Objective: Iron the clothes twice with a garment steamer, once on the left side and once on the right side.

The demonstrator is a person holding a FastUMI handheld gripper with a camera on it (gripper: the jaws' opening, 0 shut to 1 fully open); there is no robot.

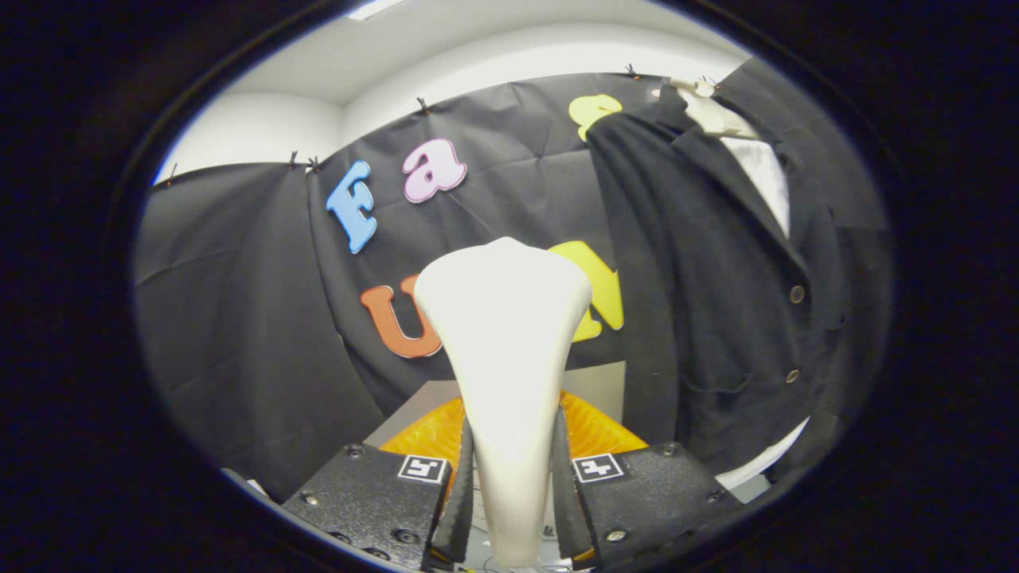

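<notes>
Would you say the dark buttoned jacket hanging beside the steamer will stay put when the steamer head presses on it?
Probably not. The dark buttoned jacket hangs free with a loose hem, so it likely swings and yields. Its soft folds suggest floppy fabric. The gripper is shut on the white flared steamer head, off to its side.

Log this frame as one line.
gripper: shut on steamer | steamer: upright, off garment | jacket: hanging, beyond fingers | contact: none
</notes>
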